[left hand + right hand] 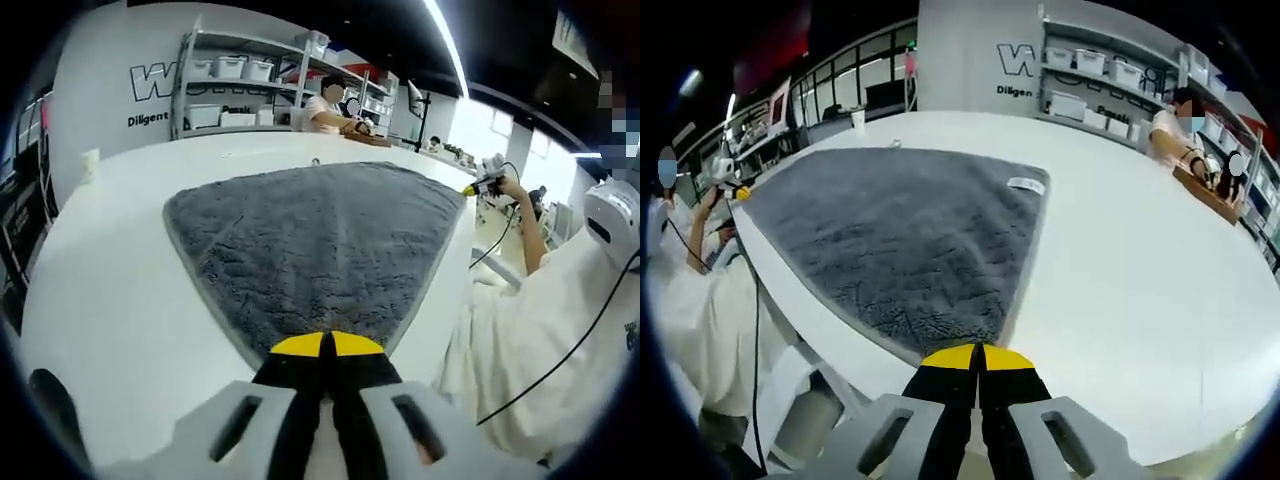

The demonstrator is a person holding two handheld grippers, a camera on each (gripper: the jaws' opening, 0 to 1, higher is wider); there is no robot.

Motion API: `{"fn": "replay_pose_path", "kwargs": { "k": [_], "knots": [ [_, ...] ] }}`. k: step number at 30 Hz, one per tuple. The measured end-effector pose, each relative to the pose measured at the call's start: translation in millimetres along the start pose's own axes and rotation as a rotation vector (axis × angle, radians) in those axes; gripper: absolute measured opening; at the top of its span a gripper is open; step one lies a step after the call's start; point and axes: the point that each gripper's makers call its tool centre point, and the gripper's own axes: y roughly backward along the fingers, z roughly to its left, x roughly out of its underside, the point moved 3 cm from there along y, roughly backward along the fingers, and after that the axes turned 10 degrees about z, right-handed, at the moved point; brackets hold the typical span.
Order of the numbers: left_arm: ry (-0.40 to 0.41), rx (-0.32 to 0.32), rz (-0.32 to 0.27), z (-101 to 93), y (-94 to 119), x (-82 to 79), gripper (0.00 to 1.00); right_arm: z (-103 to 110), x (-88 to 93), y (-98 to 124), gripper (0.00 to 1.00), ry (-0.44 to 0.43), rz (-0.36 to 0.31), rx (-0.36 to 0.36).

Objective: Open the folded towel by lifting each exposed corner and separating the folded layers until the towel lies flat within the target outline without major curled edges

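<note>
A grey fluffy towel [320, 250] lies spread flat on the white table [110, 300], one edge along the table's side where the person stands. My left gripper [326, 346] has its yellow-tipped jaws shut over the towel's nearest corner. The right gripper [470, 188], held in a hand, shows at the far right corner of that same edge. In the right gripper view the towel [900, 230] carries a small white label [1025, 184] at its far corner. My right gripper [978, 356] is shut at its near corner, and the left gripper [740, 192] sits small at the left corner.
The person in white [560, 320] stands beside the table edge, with a black cable hanging. A small white cup [858, 119] stands at the table's far end. Shelves with white boxes [230, 70] and a seated person [325, 105] are behind the table.
</note>
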Motion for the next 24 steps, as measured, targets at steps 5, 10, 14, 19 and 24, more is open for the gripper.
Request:
{"fn": "replay_pose_path", "kwargs": {
  "k": [5,10,14,19,24],
  "knots": [
    [0.01,0.011,-0.004,0.4,0,-0.1,0.0,0,-2.1,-1,0.0,0.038,0.029,0.026],
    [0.016,0.015,-0.007,-0.1,-1,-0.7,0.0,1,-2.5,2,0.0,0.023,0.023,0.02],
    [0.039,0.037,-0.022,1.3,0,0.0,0.0,-4,-5.4,8,0.0,0.031,0.004,0.045],
    [0.031,0.035,-0.026,0.8,-1,-0.6,0.01,-4,-8.8,9,0.0,0.039,-0.008,0.055],
    [0.043,0.047,-0.032,1.3,-1,-0.8,0.01,-7,-21.5,12,0.03,0.09,-0.06,0.093]
  ]
}}
